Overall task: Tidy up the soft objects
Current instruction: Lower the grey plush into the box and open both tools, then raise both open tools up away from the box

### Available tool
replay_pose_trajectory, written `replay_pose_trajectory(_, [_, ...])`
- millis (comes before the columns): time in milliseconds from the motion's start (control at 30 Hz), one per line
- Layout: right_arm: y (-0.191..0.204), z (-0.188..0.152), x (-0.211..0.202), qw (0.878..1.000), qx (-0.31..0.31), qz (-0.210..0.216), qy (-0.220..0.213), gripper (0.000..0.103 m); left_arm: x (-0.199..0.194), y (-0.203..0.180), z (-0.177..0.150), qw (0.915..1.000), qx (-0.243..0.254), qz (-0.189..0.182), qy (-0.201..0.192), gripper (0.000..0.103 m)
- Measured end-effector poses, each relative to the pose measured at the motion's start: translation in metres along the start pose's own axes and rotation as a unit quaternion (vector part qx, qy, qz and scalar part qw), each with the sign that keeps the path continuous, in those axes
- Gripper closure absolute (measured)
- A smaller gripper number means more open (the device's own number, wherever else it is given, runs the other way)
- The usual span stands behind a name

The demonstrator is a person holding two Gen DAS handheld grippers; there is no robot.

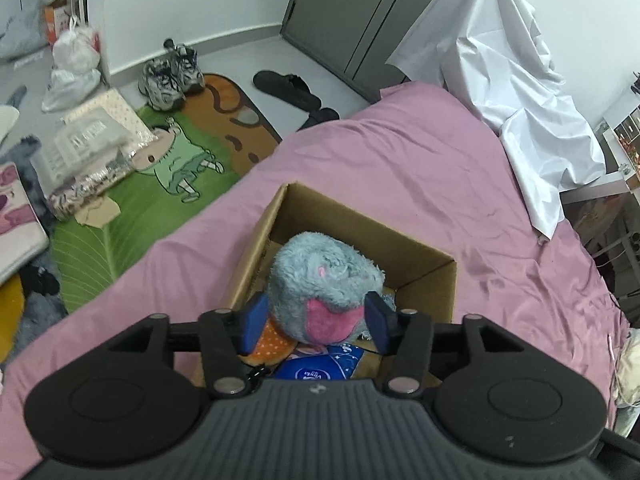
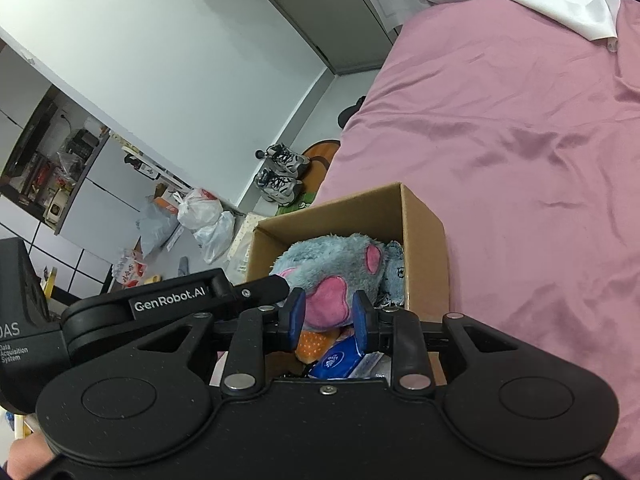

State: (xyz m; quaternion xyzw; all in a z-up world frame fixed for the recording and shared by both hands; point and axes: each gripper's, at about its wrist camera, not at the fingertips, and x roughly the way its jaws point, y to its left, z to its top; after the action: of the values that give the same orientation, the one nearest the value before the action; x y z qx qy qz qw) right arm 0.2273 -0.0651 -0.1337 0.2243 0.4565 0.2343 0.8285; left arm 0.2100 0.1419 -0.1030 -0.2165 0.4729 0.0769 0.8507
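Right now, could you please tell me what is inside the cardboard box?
The cardboard box holds a blue plush toy on top, above an orange dotted item and a blue packet. The toy covers whatever else lies beneath.

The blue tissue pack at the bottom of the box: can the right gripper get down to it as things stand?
Probably not directly. The grey plush toy fills most of the cardboard box and lies over the blue tissue pack, with the right gripper straddling its pink patch. Shift the toy first.
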Motion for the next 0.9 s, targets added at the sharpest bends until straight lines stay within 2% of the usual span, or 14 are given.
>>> replay_pose_trajectory(167, [-0.001,-0.002,-0.012,1.0,-0.005,-0.008,-0.012,0.066,-0.017,-0.004,-0.004,0.9997,0.004,0.012,-0.019,0.027])
replay_pose_trajectory(233, [0.0,-0.002,-0.018,1.0,-0.007,-0.009,-0.02,0.057,-0.022,-0.007,-0.005,0.9996,0.006,0.015,-0.022,0.021])
replay_pose_trajectory(367, [0.0,-0.002,-0.028,0.999,-0.013,-0.015,-0.034,0.047,-0.034,-0.009,-0.009,0.9996,0.01,0.015,-0.023,0.018])
replay_pose_trajectory(433, [-0.001,-0.004,-0.033,0.999,-0.014,-0.019,-0.042,0.038,-0.039,-0.01,-0.012,0.9996,0.01,0.013,-0.024,0.012])
replay_pose_trajectory(533, [-0.004,-0.007,-0.043,0.998,-0.014,-0.026,-0.054,0.027,-0.046,-0.01,-0.017,0.9995,0.011,0.016,-0.026,0.009])
replay_pose_trajectory(633, [-0.009,-0.009,-0.052,0.997,-0.012,-0.027,-0.065,0.021,-0.053,-0.014,-0.024,0.9989,0.025,0.033,-0.024,0.008])
replay_pose_trajectory(800, [-0.016,-0.013,-0.067,0.995,-0.009,-0.041,-0.09,0.008,-0.063,-0.016,-0.036,0.9982,0.039,0.038,-0.024,0.003])
replay_pose_trajectory(900, [-0.021,-0.015,-0.078,0.993,-0.01,-0.052,-0.102,0.004,-0.07,-0.018,-0.042,0.9978,0.045,0.039,-0.029,0.003])
